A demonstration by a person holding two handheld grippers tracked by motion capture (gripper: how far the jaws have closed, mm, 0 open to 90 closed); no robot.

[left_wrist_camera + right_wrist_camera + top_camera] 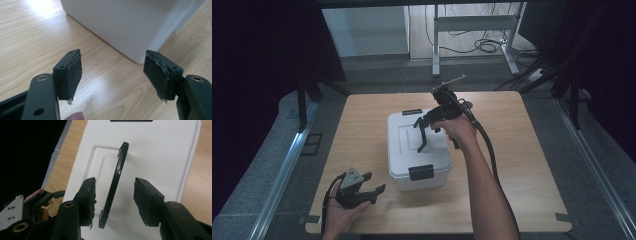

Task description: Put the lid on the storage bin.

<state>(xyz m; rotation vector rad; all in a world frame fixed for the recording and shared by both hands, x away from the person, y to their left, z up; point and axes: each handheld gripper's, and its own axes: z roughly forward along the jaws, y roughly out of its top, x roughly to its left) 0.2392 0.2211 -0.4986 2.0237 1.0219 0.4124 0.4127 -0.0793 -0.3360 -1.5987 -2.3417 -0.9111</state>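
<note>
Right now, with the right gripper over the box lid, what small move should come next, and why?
Probably shut the right gripper on the black handle: the handle stands upright between its open jaws, not yet pinched. The left gripper rests open beside the white box.

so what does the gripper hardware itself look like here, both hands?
Both are black two-jaw units. The left gripper carries a grey three-cornered plate on top. A thick black cable trails from the right gripper. Jaw pads are dark tape or rubber with frayed edges, and brass-coloured pivots sit behind them. Forearms are bare, with no sleeves in the high view.
</note>
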